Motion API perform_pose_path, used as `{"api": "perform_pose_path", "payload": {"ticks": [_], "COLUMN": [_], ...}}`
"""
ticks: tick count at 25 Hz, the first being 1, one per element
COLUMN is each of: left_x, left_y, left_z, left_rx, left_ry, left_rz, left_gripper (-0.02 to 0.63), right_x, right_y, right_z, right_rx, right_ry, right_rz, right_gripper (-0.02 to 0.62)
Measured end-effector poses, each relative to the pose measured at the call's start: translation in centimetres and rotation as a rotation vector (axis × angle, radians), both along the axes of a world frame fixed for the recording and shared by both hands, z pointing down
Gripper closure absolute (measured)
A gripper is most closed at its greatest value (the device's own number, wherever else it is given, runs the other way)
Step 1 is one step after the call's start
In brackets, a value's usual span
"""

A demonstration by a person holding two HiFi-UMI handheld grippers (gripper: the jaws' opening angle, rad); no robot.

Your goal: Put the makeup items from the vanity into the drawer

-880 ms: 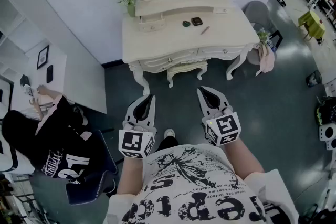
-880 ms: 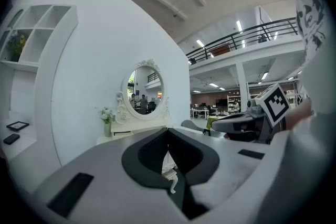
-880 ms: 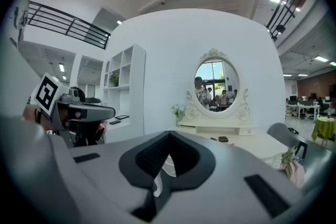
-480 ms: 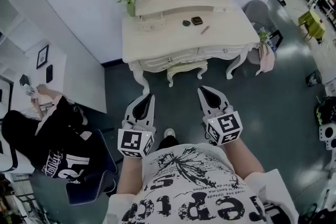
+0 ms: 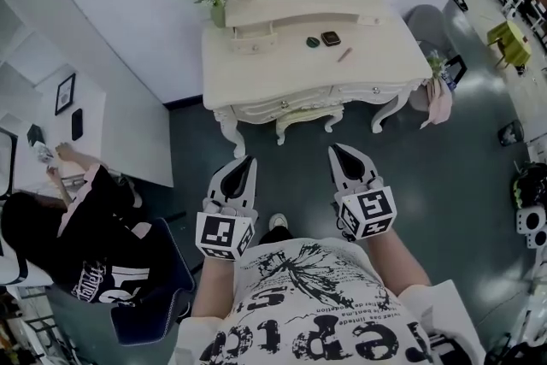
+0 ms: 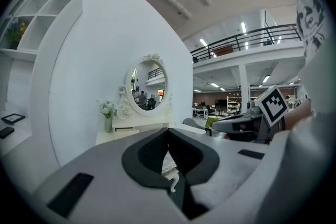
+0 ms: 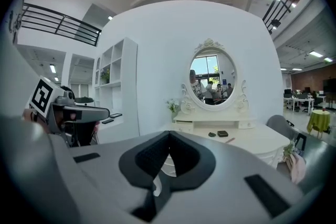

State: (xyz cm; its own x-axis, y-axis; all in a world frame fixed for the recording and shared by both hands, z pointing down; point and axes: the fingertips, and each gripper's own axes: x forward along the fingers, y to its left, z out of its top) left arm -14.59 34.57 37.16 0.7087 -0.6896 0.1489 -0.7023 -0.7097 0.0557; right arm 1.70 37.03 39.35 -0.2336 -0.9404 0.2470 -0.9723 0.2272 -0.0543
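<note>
Makeup items [image 5: 330, 38] untouched, vanity [image 5: 256, 71] slightly nearer

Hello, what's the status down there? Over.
Left gripper, right gripper shut, empty, short of vanity. Compacts, pencil on top, untouched. Drawers closed; stool tucked underneath.

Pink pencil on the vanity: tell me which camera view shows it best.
The head view: it looks down on the vanity top, so the pink pencil lies in full length. The right gripper view shows the pencil only as a thin sliver, seen low across the top. The left gripper view does not show it.
</note>
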Motion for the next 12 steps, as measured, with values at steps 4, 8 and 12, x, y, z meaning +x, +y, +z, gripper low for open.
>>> {"api": "perform_pose_path", "payload": {"ticks": [4, 8, 12], "left_x": [-1.0, -1.7, -2.0], "left_y": [-3.4, -6.6, -9.6], "left_z": [0.1, 0.0, 0.6], "left_rx": [-0.009, -0.008, -0.024], "left_ry": [0.001, 0.000, -0.002], "left_rz": [0.010, 0.021, 0.009], "left_gripper": [0.586, 0.586, 0.588], "right_x": [-0.7, -1.2, -0.9], "right_y": [-3.3, -6.7, -9.7], "right_z": [0.3, 0.0, 0.4], "right_rx": [-0.017, -0.023, -0.036], "right_ry": [-0.010, -0.034, -0.020], "right_rz": [0.029, 0.045, 0.044], "right_gripper": [0.578, 0.577, 0.577]}}
